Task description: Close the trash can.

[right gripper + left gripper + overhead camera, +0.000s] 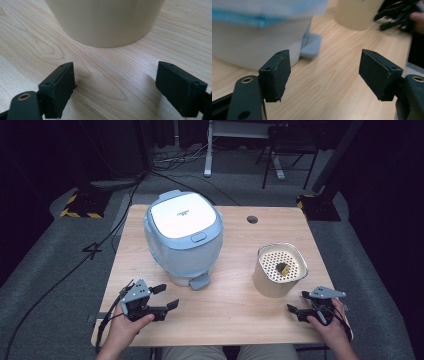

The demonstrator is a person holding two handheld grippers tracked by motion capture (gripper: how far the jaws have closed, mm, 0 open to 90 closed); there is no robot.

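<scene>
A pale blue and white rice cooker (183,236) with its lid closed stands on the wooden table (235,317), left of centre. Its grey front latch tab (310,46) rests on the wood. To the right stands a cream round pot (280,270) with a perforated insert and a small dark-yellow piece (283,268) on it. My left gripper (167,296) rests open near the front left, aimed toward the cooker (257,32). My right gripper (298,301) sits open at the front right, just short of the pot (105,22). Nothing lies between either pair of jaws.
A round cable hole (252,219) pierces the table's back edge. Cables (60,280) trail across the grey floor on the left. A desk frame (210,150) and a chair (287,155) stand behind the table. The other hand's gripper (397,15) appears far off in the left gripper view.
</scene>
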